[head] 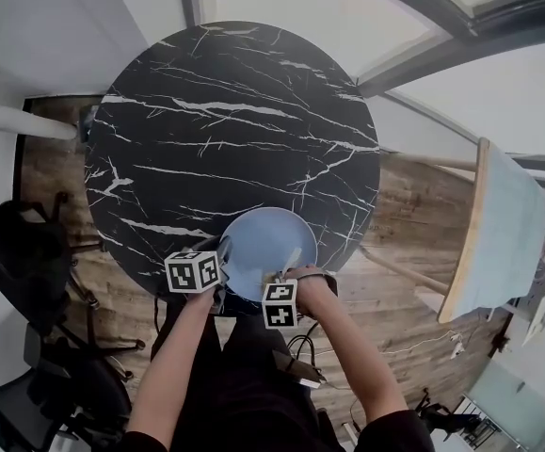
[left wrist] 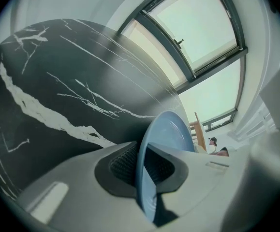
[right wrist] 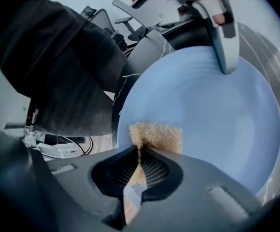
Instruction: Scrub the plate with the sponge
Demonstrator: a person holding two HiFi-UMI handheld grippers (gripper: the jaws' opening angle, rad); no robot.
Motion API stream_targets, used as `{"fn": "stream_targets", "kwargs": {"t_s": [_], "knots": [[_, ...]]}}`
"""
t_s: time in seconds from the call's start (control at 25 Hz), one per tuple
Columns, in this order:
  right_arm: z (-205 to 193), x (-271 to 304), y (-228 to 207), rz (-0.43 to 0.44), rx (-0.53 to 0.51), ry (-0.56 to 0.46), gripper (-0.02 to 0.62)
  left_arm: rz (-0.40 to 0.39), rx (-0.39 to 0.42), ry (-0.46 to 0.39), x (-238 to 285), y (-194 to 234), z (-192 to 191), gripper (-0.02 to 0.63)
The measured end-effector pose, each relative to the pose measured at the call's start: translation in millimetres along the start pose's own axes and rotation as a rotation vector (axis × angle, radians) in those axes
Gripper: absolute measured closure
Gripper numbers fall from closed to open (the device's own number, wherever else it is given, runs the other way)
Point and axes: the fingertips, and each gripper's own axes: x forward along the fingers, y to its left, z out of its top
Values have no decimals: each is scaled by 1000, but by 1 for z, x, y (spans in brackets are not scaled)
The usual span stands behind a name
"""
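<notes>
At lower centre of the head view, the left gripper (head: 223,283) clamps the near-left rim of the plate (head: 274,238) at the table's (head: 225,130) near edge. Just right of it, the right gripper (head: 289,273) pinches the sponge (right wrist: 156,135) against the plate; in the right gripper view, most of the plate's face lies up and right of the sponge.

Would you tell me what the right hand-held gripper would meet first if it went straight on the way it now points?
The blue plate. The right hand-held gripper clamps the sponge, which sticks out ahead and seems to touch the plate's face.
</notes>
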Motion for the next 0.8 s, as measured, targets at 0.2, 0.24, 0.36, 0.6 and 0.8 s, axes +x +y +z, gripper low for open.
{"fn": "stream_targets", "kwargs": {"t_s": [0.2, 0.24, 0.36, 0.6, 0.8], "knots": [[12, -28, 1, 51, 49, -199, 574, -18, 26, 32, 1, -2, -7, 569], [18, -43, -2, 21, 120, -297, 574, -25, 20, 37, -1, -3, -9, 565], [24, -86, -12, -98, 313, -551, 574, -39, 28, 56, -10, -2, -18, 518], [12, -157, -19, -402, 569, -875, 572, -148, 6, 1, -49, -18, -18, 421], [-10, -265, -34, -643, 745, -1218, 572, -261, 223, -422, -121, -98, 82, 521]]}}
